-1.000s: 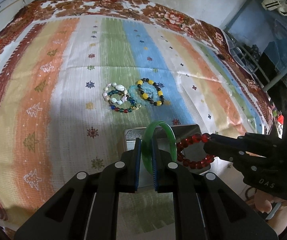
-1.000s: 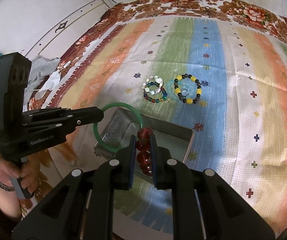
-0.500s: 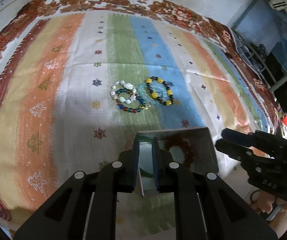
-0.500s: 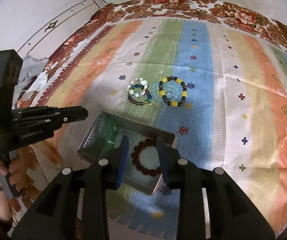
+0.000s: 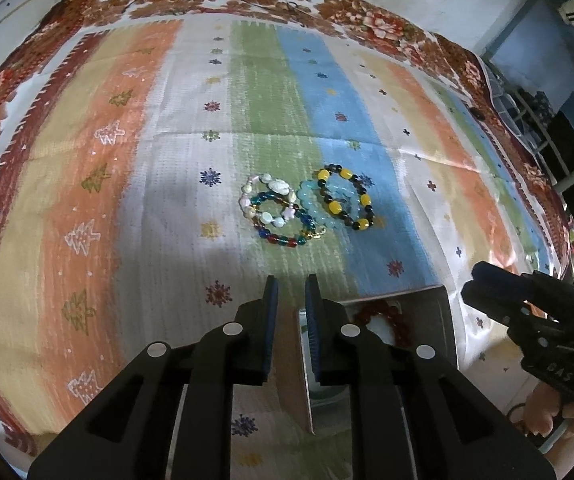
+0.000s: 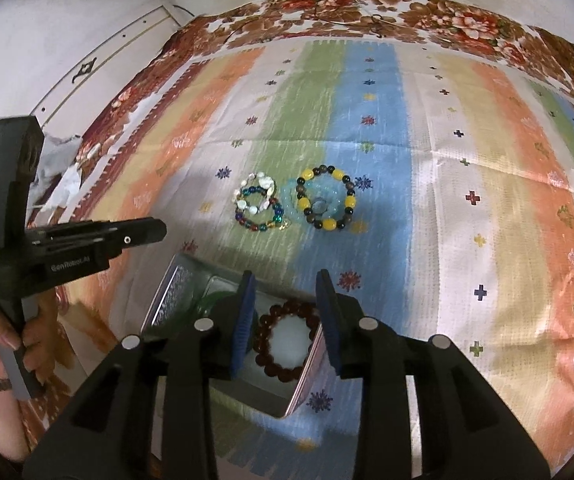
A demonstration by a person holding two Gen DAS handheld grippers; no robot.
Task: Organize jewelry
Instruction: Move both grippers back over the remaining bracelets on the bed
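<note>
Striped cloth (image 5: 271,120) in orange, green, blue and cream covers the surface I am working over, with a brown floral border at the far edge and a white wall beyond. Nearest to me sits the metal tin (image 6: 179,292), and in it I can see the dark red bead bracelet (image 6: 283,340) lying flat on the pale bottom, with the green bangle (image 6: 207,304) beside it toward the tin's left end, mostly hidden behind my right gripper's finger. My right gripper (image 6: 287,320) hangs over the tin with the red bracelet framed between its fingers; its jaws are opening and the blue pads stand clear of the beads, so nothing is gripped. My left gripper (image 5: 291,328) shows a narrow gap between its pads with only cloth and the tin's edge visible through it, nothing clamped. Farther out on the cloth lie the loose pieces: a white shell bracelet (image 5: 271,204) overlapping a multicoloured glass bead bracelet (image 5: 283,224), and just to their right a pale blue bracelet (image 5: 319,200) overlapped by a yellow and black bead bracelet (image 5: 347,200). At the left edge of the right wrist view, a hand (image 6: 3,344) grips the left gripper's handle.
</note>
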